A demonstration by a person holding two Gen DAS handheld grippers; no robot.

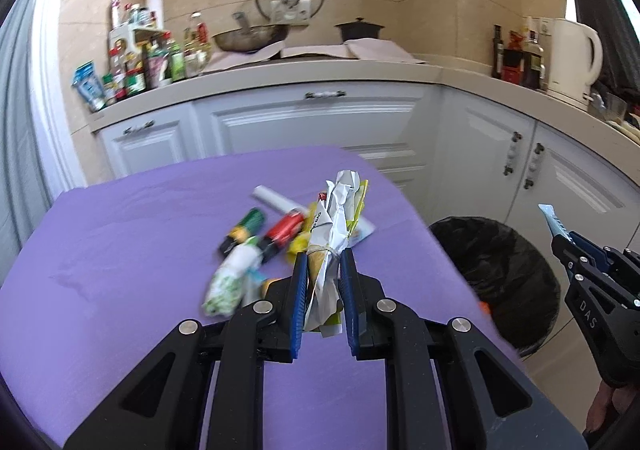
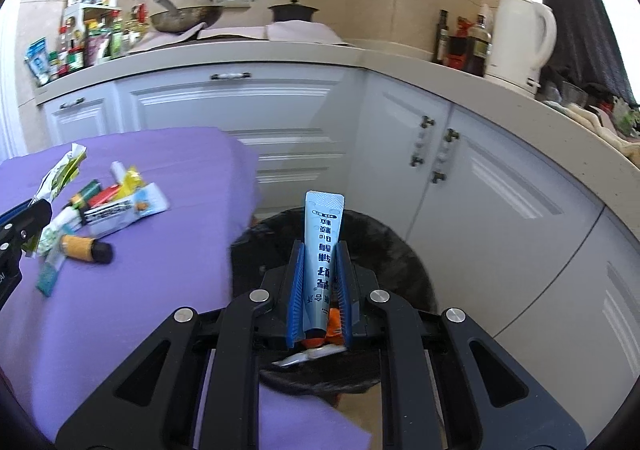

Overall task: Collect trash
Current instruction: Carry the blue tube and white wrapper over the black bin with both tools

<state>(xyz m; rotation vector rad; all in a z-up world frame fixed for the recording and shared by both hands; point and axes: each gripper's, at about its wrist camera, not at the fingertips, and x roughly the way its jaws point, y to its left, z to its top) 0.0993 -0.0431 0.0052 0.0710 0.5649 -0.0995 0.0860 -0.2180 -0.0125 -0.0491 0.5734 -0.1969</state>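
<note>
Our right hand-held gripper (image 2: 319,286) is clamped on a flat pale-blue foil sachet (image 2: 323,246) whose long axis runs straight out along the fingers, and it hangs directly over the round bin lined with a black plastic bag (image 2: 396,250), so we judge that sachet only needs letting go. Our left hand-held gripper (image 1: 323,282) pinches a crumpled white-and-yellow paper wrapper (image 1: 334,234) above the purple-covered counter (image 1: 120,250), with the bin off to its right, beyond the counter edge.
</note>
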